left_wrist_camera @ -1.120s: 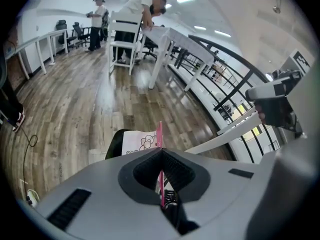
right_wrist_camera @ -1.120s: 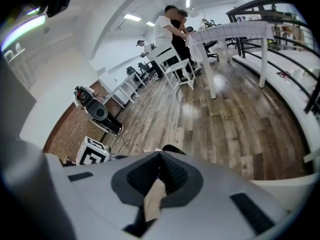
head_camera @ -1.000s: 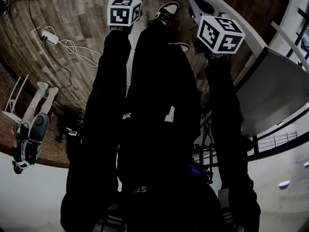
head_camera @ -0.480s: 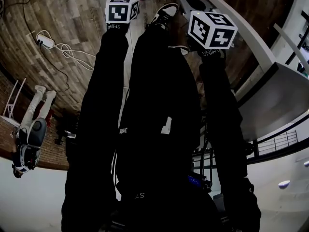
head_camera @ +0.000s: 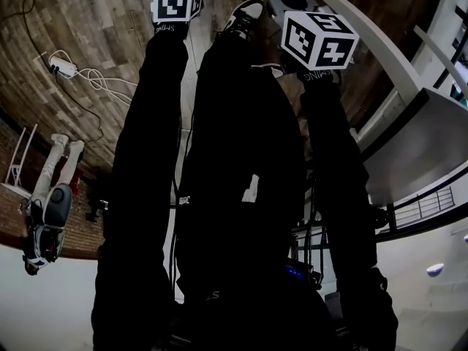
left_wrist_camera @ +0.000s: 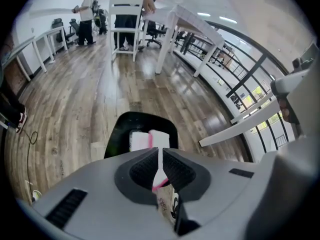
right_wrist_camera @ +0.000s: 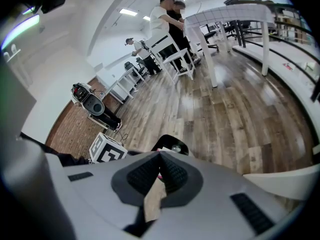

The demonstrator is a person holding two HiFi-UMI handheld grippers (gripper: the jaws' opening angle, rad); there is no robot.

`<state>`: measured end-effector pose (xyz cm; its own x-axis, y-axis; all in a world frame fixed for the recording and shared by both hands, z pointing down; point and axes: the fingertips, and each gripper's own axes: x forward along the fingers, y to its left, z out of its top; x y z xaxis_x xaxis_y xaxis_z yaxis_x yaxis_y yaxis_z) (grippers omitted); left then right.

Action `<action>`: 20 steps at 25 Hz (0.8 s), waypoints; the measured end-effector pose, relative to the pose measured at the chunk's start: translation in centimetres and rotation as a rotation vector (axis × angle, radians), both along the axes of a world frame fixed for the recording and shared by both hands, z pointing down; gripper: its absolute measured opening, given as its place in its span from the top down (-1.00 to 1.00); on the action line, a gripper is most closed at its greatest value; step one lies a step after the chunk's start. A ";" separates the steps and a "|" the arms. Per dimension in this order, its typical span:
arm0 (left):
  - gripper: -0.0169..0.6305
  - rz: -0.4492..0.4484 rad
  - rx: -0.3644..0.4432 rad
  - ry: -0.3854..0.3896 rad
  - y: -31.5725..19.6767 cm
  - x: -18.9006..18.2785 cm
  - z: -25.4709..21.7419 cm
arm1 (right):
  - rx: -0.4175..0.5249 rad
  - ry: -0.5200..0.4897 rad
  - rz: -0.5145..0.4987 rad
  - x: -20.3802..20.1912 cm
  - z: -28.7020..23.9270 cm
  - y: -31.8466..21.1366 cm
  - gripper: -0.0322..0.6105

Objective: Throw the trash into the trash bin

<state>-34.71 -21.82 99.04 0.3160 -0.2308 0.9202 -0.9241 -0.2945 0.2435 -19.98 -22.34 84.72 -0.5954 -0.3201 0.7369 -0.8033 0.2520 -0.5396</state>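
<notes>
In the left gripper view, my left gripper (left_wrist_camera: 160, 152) is shut on a thin white wrapper with a pink edge (left_wrist_camera: 159, 175). Right below it stands the black trash bin (left_wrist_camera: 120, 126), with white and pink trash inside. The right gripper (right_wrist_camera: 160, 158) is shut on a brown scrap of paper (right_wrist_camera: 153, 200); the bin (right_wrist_camera: 166, 140) shows just past its jaws, and the left gripper's marker cube (right_wrist_camera: 106, 151) sits beside it. The head view gives only my black sleeves and both marker cubes, left (head_camera: 176, 2) and right (head_camera: 319, 40); the jaws and bin are hidden there.
Wooden floor all round. A white table (left_wrist_camera: 186, 23) and chair (left_wrist_camera: 125, 15) stand beyond the bin, with people further back. A white table edge (left_wrist_camera: 235, 128) runs close on the right. A power strip with cable (head_camera: 61, 67) lies on the floor at left.
Both marker cubes have slid toward the top of the head view, the arms reaching further down toward the floor. Both grips look unchanged.
</notes>
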 end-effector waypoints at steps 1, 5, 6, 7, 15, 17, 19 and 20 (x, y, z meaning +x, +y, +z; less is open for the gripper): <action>0.91 0.000 0.005 -0.002 -0.1 0.0 -0.1 | 0.005 0.001 0.003 0.1 -0.2 0.0 0.85; 0.64 0.006 0.017 -0.019 0.0 0.0 -2.0 | 0.015 0.001 0.012 0.5 -1.8 0.1 0.85; 0.64 0.004 0.020 -0.021 0.2 -0.1 -2.6 | 0.016 -0.001 0.014 0.6 -2.2 0.2 0.85; 0.64 0.001 0.023 -0.020 0.4 0.0 -3.1 | 0.017 -0.003 0.016 0.7 -2.7 0.2 0.85; 0.92 0.013 0.099 0.026 0.4 1.4 -11.6 | 0.039 -0.037 0.070 1.7 -8.5 1.6 0.85; 0.94 0.037 0.117 0.066 0.7 3.0 -15.5 | 0.053 -0.071 0.097 2.7 -11.9 2.6 0.85; 0.94 0.065 0.143 0.094 0.9 4.7 -19.7 | 0.068 -0.096 0.114 3.8 -15.6 3.8 0.85; 0.94 0.077 0.162 0.108 0.9 5.5 -22.0 | 0.079 -0.106 0.125 4.3 -17.4 4.3 0.85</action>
